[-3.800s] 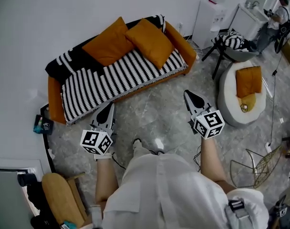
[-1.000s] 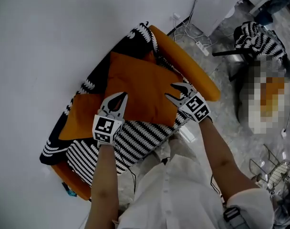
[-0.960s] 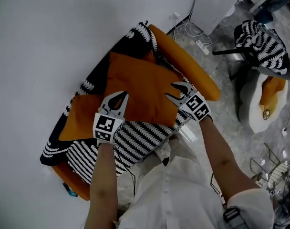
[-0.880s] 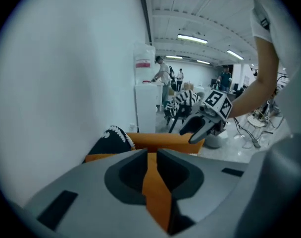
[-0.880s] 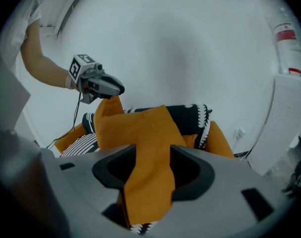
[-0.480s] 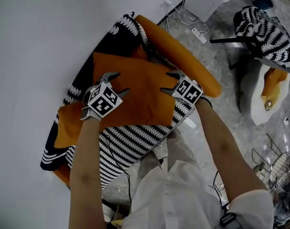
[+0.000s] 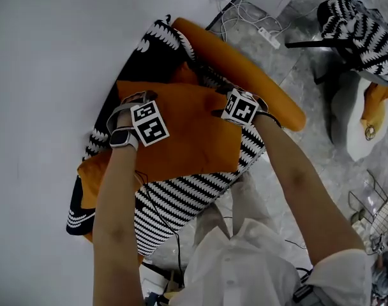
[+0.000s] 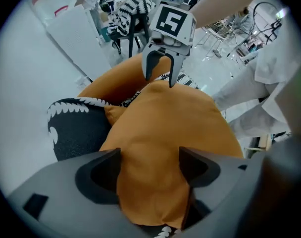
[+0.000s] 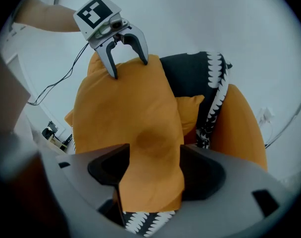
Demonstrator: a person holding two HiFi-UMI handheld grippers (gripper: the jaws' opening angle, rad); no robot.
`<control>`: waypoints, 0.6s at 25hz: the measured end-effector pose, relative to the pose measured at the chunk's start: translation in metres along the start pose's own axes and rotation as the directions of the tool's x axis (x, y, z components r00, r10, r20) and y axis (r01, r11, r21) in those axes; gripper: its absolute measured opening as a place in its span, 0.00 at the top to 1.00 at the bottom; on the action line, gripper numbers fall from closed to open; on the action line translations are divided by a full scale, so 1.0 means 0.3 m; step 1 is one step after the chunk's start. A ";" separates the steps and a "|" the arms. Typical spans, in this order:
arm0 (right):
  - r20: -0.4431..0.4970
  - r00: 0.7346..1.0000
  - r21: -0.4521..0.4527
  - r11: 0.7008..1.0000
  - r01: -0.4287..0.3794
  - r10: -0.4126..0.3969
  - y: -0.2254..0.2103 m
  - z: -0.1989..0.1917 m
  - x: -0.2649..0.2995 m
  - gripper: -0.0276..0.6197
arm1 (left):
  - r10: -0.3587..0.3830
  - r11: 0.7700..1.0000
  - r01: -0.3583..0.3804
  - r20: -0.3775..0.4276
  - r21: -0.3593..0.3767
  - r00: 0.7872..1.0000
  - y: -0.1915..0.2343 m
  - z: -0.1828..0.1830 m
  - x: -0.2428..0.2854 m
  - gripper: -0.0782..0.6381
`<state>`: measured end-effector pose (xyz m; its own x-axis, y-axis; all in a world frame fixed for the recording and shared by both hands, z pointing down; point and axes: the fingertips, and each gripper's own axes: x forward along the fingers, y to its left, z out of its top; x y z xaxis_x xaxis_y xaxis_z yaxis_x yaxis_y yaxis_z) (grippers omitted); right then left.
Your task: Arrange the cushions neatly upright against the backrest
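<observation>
A large orange cushion [image 7: 187, 136] lies flat on the sofa's black-and-white striped throw [image 7: 181, 193]. A second orange cushion [image 7: 93, 171] sticks out from under its left end. My left gripper [image 7: 131, 99] points down at the big cushion's left end. In the left gripper view the cushion's [image 8: 170, 123] edge fills the gap of the left gripper [image 8: 149, 172]. My right gripper [image 7: 221, 99] straddles the right end [image 9: 121, 113], seen between the right gripper's [image 9: 155, 170] own jaws. Both pairs of jaws have just been opening and stand wide, with cushion fabric between them.
The sofa's orange arm [image 7: 251, 65] runs behind the right gripper, and the white wall is at the left. On the floor at the right are a power strip with cables [image 7: 265, 34], a chair with a striped cover [image 7: 366, 24] and a white beanbag [image 7: 363, 136].
Both grippers came down onto the big cushion's two ends. Their jaws spread wider, the left from shut, and the left gripper rolled over.
</observation>
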<state>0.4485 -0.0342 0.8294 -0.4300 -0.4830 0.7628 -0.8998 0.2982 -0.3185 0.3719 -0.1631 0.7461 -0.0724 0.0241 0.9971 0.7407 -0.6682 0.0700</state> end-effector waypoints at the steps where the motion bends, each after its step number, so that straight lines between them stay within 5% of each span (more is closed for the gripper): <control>1: -0.015 1.000 -0.003 1.000 -0.009 0.009 0.003 -0.002 0.023 0.49 | -0.006 1.000 0.006 -0.010 0.005 1.000 0.002 -0.007 0.017 0.39; 10: -0.090 0.996 -0.032 0.999 -0.003 0.000 0.014 -0.021 0.129 0.58 | -0.007 1.000 0.007 0.004 -0.017 1.000 0.005 -0.025 0.060 0.39; 15: -0.111 0.993 -0.028 0.999 0.032 -0.035 0.019 -0.016 0.089 0.86 | 0.021 0.998 -0.021 -0.008 -0.060 1.000 -0.006 -0.020 0.038 0.72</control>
<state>0.4323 -0.0414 0.8506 -0.3876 -0.3989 0.8311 -0.9107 0.3055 -0.2781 0.3658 -0.1660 0.7572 -0.0622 0.0045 0.9981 0.7006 -0.7120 0.0469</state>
